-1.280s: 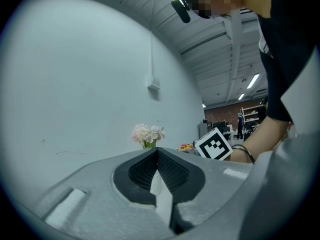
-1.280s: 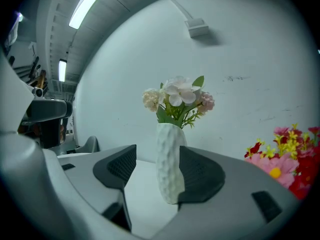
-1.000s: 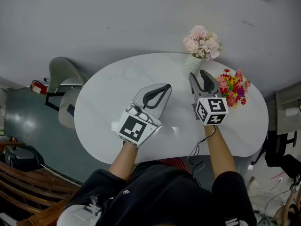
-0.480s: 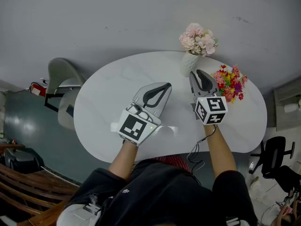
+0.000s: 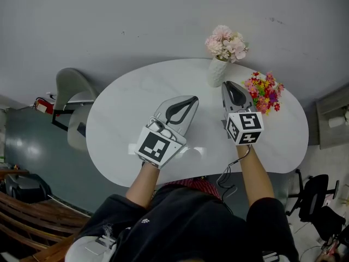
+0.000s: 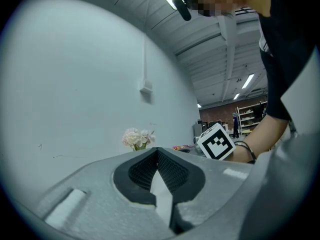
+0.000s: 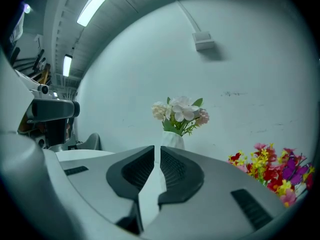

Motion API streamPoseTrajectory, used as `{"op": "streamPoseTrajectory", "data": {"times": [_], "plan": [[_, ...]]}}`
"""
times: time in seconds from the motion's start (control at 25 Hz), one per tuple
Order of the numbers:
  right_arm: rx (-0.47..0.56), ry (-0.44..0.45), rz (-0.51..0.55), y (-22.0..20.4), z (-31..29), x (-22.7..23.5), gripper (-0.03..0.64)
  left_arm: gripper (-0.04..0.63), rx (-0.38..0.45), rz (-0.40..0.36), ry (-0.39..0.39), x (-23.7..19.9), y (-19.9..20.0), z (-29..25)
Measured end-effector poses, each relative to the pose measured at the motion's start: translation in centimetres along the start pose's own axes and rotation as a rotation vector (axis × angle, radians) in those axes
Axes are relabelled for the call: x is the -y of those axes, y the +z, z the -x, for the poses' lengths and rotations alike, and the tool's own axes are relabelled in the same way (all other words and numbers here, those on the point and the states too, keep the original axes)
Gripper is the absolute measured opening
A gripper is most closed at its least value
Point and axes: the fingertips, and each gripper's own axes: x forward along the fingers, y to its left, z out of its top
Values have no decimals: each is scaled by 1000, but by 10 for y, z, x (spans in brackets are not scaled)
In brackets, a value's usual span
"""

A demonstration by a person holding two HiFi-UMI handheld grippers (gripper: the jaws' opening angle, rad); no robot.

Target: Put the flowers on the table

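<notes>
A white vase (image 5: 217,73) of pale pink flowers (image 5: 226,41) stands at the far edge of the white oval table (image 5: 122,113). A loose bunch of red, yellow and purple flowers (image 5: 264,91) lies to its right. My right gripper (image 5: 229,84) hovers just in front of the vase, left of the bunch. Its jaws are closing to a narrow slit with nothing between them. In the right gripper view the vase (image 7: 171,139) rises behind the right gripper (image 7: 157,148), and the bunch (image 7: 272,171) is off to the right. My left gripper (image 5: 193,100) is shut and empty over mid-table.
A grey chair (image 5: 73,91) stands off the table's left end. A black office chair (image 5: 311,201) is at lower right and a wooden bench (image 5: 27,222) at lower left. A plain grey wall (image 7: 240,59) rises behind the table.
The right gripper's jaws have drawn together from clearly apart to a thin slit, staying in front of the vase. The left gripper has not moved.
</notes>
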Motion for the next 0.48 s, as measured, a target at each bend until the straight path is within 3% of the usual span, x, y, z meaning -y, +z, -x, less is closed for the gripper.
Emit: {"op": "streamPoseTrajectory", "data": {"times": [0.48], "plan": [[37, -11, 9, 15, 26, 0, 20, -2, 6, -12, -24, 19, 9, 0]]}}
